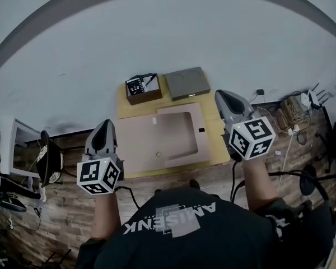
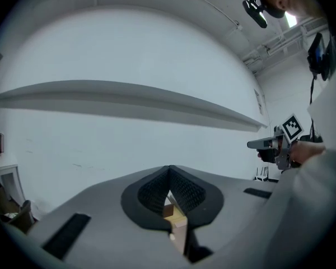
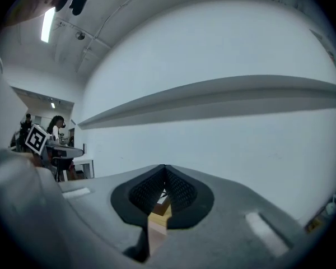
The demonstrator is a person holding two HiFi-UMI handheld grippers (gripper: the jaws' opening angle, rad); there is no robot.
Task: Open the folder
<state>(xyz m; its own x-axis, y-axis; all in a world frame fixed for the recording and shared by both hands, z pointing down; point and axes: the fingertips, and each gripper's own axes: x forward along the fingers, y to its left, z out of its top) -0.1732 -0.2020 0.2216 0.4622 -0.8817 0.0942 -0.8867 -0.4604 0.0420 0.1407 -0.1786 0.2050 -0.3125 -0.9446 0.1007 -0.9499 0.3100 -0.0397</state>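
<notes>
Above the worktop (image 1: 125, 108) we hold the left gripper (image 1: 105, 123) and right gripper (image 1: 223, 96) clear of the folder (image 1: 157, 144) — jaws together, empty.

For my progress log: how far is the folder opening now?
Done, apparently: the pink folder seems to lie spread open on the yellow table. In hand: nothing; the left gripper and right gripper are shut, empty, off it. Left: probably nothing.

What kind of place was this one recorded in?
Probably an indoor lab or office workspace: a small table with a folder on a wood floor, and loose cables beside a plain white wall.
</notes>
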